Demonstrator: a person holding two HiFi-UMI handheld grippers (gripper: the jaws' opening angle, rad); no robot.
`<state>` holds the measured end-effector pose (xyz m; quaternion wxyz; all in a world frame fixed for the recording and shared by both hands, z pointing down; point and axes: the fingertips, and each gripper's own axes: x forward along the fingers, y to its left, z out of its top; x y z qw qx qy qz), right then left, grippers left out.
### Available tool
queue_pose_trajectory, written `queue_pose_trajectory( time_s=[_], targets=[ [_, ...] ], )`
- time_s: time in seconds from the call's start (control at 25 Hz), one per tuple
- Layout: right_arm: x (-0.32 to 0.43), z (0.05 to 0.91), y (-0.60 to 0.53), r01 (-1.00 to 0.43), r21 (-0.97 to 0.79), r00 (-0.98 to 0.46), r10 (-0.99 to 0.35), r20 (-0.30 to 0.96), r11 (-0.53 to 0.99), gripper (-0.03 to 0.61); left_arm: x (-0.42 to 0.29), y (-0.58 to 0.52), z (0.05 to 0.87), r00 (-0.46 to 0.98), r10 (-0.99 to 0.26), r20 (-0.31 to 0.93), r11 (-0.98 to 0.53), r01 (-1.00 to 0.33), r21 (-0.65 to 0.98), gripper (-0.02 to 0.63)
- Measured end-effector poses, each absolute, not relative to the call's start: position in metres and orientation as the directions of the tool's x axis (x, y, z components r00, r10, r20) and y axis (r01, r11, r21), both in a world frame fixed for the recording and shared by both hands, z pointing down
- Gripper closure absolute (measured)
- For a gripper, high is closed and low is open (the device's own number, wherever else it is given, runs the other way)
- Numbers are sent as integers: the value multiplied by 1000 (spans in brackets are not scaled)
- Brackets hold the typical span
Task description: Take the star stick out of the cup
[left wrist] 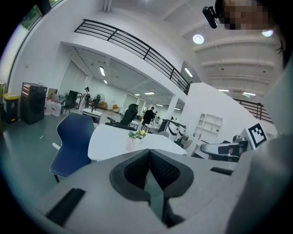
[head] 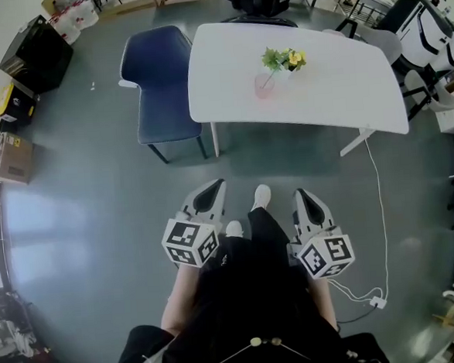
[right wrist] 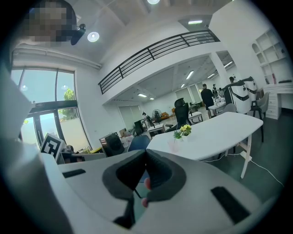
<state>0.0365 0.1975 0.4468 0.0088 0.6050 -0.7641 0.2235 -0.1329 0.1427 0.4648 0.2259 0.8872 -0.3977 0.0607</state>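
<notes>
Your left tongs and right tongs sit clenched, empty; the star stick looks light, so pinch it just above the cup.

I count one white counter, one blue chair, one pink cup, one white cable and two tools: the left tool and the right tool.

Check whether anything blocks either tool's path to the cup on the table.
Nothing visible: bare floor separates the left tool and right tool from the cup near the table edge; blue chair stands aside.
</notes>
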Motion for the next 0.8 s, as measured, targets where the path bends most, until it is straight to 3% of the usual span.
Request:
queue_pose_trajectory(
  time_s=[0.6, 0.72, 0.8],
  targets=[
    [124, 482, 25, -896, -403, -335, -880, 336, 188, 574, -77, 7, 456, 636, -710, 302, -554, -769, 318, 611],
    [140, 495, -29, -884, -405, -388, -848, 360, 233, 485, -64, -26, 452, 614, -730, 298, -532, -786, 315, 611],
    [148, 504, -63, -883, -391, -411, -828, 380, 259, 476, -54, -44, 451, 600, -743, 298, -513, -796, 322, 611]
  ],
)
